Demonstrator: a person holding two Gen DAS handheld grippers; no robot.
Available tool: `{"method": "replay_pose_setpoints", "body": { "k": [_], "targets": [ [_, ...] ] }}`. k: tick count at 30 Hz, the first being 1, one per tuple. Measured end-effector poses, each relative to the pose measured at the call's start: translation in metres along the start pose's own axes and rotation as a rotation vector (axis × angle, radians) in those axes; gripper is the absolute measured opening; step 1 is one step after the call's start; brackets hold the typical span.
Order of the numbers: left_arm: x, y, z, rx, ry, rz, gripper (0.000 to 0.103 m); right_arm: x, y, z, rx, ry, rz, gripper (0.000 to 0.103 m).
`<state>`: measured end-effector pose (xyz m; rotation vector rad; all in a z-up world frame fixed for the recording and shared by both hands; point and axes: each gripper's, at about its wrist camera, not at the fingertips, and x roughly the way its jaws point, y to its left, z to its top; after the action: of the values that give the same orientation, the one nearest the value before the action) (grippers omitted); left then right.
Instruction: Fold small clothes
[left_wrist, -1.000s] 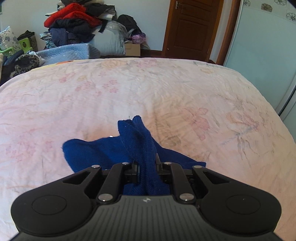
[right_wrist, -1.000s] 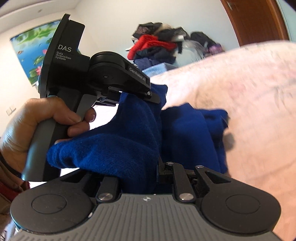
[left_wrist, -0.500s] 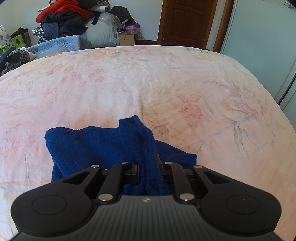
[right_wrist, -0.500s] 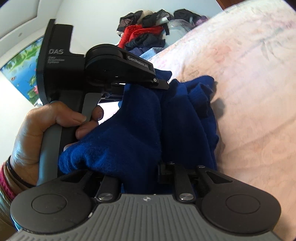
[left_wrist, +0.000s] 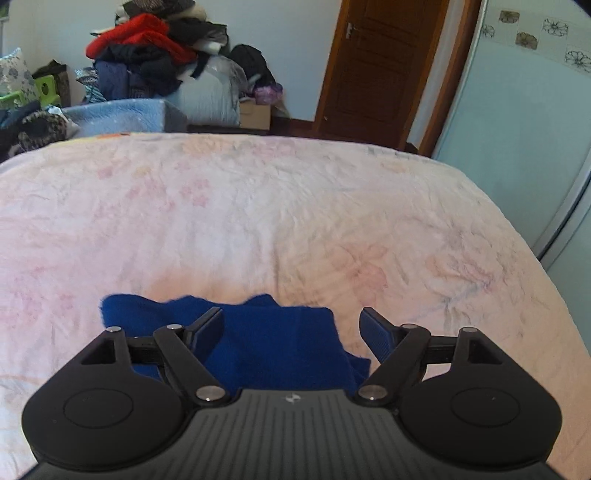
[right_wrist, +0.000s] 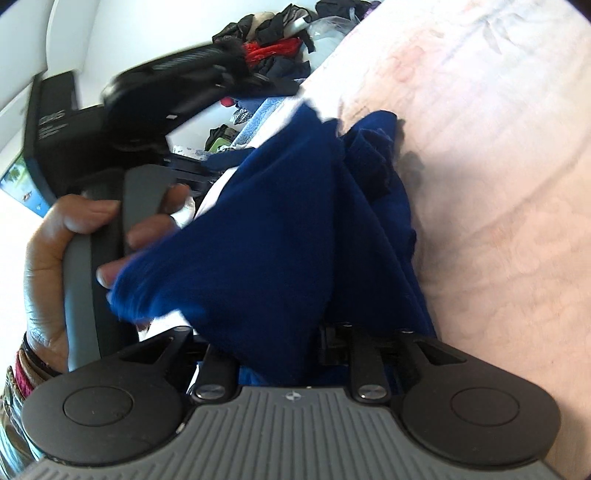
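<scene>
Both grippers sit over the blue garment (left_wrist: 273, 343) on the bed (left_wrist: 295, 221)'s near edge: left gripper (left_wrist: 291, 328) just sprung wide, right gripper (right_wrist: 291, 354) clamping bunched cloth, loosening slightly.

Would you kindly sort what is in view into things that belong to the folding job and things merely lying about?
Belongs to the job:
- blue garment
- left gripper, jaws just opened, off the cloth
- right gripper, cloth between its jaws
- bed sheet

Lying about:
- clothes pile
- cardboard box
- wooden door
</scene>
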<state>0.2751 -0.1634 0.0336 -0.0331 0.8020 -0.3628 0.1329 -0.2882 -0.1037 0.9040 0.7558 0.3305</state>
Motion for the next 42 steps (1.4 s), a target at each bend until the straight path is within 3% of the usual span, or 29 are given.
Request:
{"method": "replay_pose_setpoints", "body": {
  "k": [1,9,13,17,20,27,28,31,33,35,41,42],
  "targets": [
    [-0.004,0.002,0.001,0.005,-0.003,0.012,0.080,0.000,-0.001,0.000,0.004,0.002,-0.003,0.031],
    [-0.044,0.033,-0.034,0.041,-0.004,0.080,0.081,-0.008,-0.015,0.004,0.095,0.002,0.042,0.036],
    [-0.060,0.049,-0.052,0.003,-0.006,0.089,0.081,0.000,-0.020,0.006,0.161,0.004,0.066,0.023],
    [-0.072,0.051,-0.065,0.017,-0.012,0.085,0.081,0.013,-0.017,0.000,0.229,0.022,0.143,0.022],
    [-0.073,0.046,-0.073,0.042,-0.005,0.077,0.081,0.017,-0.017,0.001,0.200,0.028,0.106,0.022],
    [-0.080,0.032,-0.097,0.159,-0.034,0.091,0.081,-0.033,-0.005,0.010,0.019,0.065,-0.024,0.047],
    [-0.081,0.031,-0.100,0.168,-0.043,0.094,0.081,-0.048,-0.002,0.011,-0.019,0.038,-0.049,0.051],
    [-0.080,0.025,-0.111,0.188,-0.048,0.076,0.081,-0.091,0.014,0.023,-0.137,-0.152,-0.178,0.050],
    [-0.075,0.017,-0.119,0.213,-0.025,0.043,0.081,-0.100,0.022,0.039,-0.180,-0.219,-0.169,0.054],
    [-0.072,0.009,-0.128,0.239,-0.020,0.036,0.081,-0.087,0.028,0.060,-0.195,-0.198,-0.144,0.063],
    [-0.071,0.003,-0.138,0.270,-0.034,0.069,0.086,-0.008,0.038,0.099,-0.201,-0.050,-0.123,0.065],
    [-0.072,0.005,-0.138,0.262,-0.032,0.064,0.086,0.004,0.036,0.102,-0.195,-0.021,-0.143,0.055]
  ]
}}
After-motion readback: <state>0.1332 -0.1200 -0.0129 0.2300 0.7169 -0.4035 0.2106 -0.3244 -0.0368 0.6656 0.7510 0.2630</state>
